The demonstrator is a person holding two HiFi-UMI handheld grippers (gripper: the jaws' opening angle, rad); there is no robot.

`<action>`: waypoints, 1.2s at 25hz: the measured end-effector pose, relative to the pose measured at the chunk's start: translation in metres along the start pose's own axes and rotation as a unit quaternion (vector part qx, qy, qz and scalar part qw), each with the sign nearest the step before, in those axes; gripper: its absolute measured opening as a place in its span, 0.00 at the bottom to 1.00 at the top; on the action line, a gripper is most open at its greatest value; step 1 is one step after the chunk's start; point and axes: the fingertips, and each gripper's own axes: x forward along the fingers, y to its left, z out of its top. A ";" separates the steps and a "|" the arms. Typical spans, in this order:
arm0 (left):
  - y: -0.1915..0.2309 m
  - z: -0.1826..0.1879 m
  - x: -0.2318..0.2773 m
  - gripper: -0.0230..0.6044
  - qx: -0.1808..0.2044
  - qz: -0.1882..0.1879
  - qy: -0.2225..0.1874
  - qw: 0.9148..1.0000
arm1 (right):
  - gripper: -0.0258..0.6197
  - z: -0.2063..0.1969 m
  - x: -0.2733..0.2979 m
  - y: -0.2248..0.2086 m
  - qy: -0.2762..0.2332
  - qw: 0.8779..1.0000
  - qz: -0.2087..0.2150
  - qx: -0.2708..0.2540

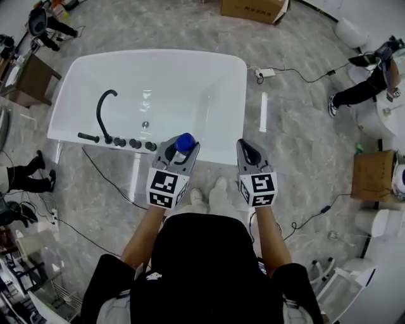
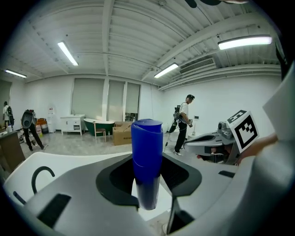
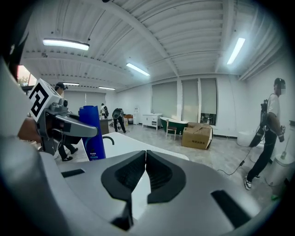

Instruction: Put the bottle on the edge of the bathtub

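A tall blue bottle [image 2: 146, 161] stands upright between the jaws of my left gripper [image 1: 178, 152], which is shut on it. In the head view the bottle's blue cap [image 1: 184, 142] hangs over the near rim of the white bathtub [image 1: 218, 149]. The same bottle [image 3: 92, 133] shows at the left of the right gripper view. My right gripper [image 1: 251, 154] hovers just right of the tub's near corner, its jaws shut with nothing between them.
A black curved faucet [image 1: 103, 112] and a row of black knobs [image 1: 134, 143] sit on the tub's near-left rim. Cables [image 1: 297, 71] trail over the grey floor. Cardboard boxes [image 1: 253, 9] and several people stand around the room.
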 end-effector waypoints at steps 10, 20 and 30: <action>0.004 -0.044 0.055 0.31 -0.051 0.000 0.048 0.998 | 0.07 -0.039 0.039 -0.023 0.056 0.998 0.037 0.003; 0.007 -0.118 0.107 0.30 -0.062 -0.001 0.111 0.992 | 0.07 -0.107 0.072 -0.039 0.114 0.991 0.066 0.018; 0.010 -0.204 0.138 0.30 -0.071 0.004 0.162 0.984 | 0.07 -0.179 0.092 -0.033 0.161 0.983 0.079 0.037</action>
